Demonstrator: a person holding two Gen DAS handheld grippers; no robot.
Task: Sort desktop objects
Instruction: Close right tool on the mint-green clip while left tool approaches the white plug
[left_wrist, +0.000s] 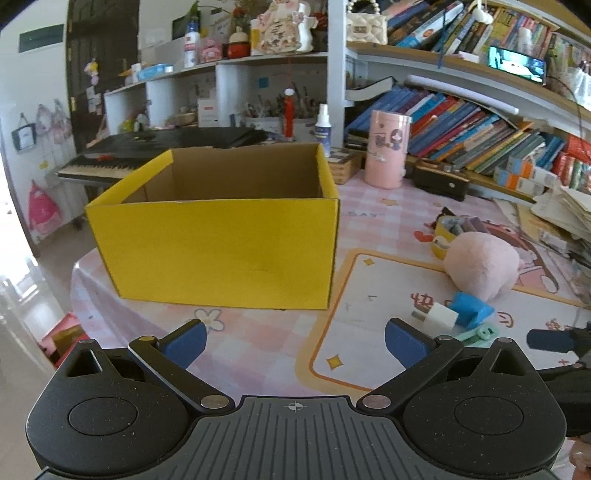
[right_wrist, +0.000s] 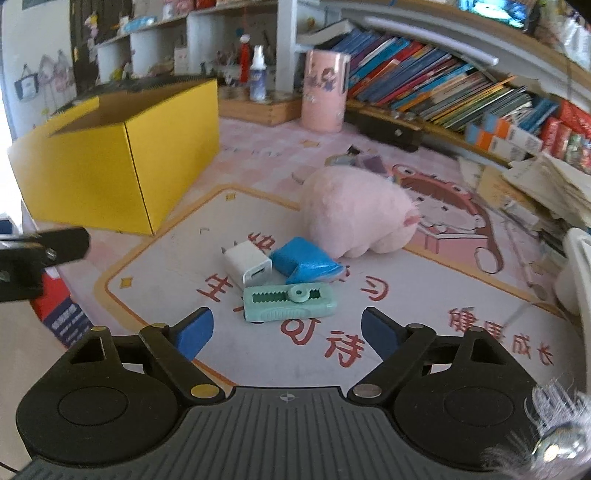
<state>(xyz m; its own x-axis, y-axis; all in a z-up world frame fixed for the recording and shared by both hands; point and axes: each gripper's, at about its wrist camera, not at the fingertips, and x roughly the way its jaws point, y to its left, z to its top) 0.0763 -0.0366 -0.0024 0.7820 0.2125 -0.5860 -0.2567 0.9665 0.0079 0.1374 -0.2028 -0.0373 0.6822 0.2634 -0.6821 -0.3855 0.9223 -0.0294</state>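
Observation:
An open yellow cardboard box (left_wrist: 218, 251) stands on the desk mat, straight ahead of my left gripper (left_wrist: 293, 341), which is open and empty a little short of it. The box also shows in the right wrist view (right_wrist: 110, 162) at the left. My right gripper (right_wrist: 286, 330) is open and empty, just in front of a mint green toothed plastic piece (right_wrist: 290, 302). Behind it lie a white charger plug (right_wrist: 247, 264), a blue packet (right_wrist: 301, 264) and a pink plush toy (right_wrist: 354, 218). The same cluster shows at the right of the left wrist view: plug (left_wrist: 439, 315), packet (left_wrist: 471, 308), plush (left_wrist: 480, 264).
A pink cylinder tin (left_wrist: 386, 149) and a black case (left_wrist: 439, 179) stand at the back near shelves of leaning books (left_wrist: 480, 129). A small yellow tub (left_wrist: 441, 236) sits behind the plush. Paper stacks (right_wrist: 546, 184) lie at the right. The table edge (left_wrist: 77, 280) drops off at the left.

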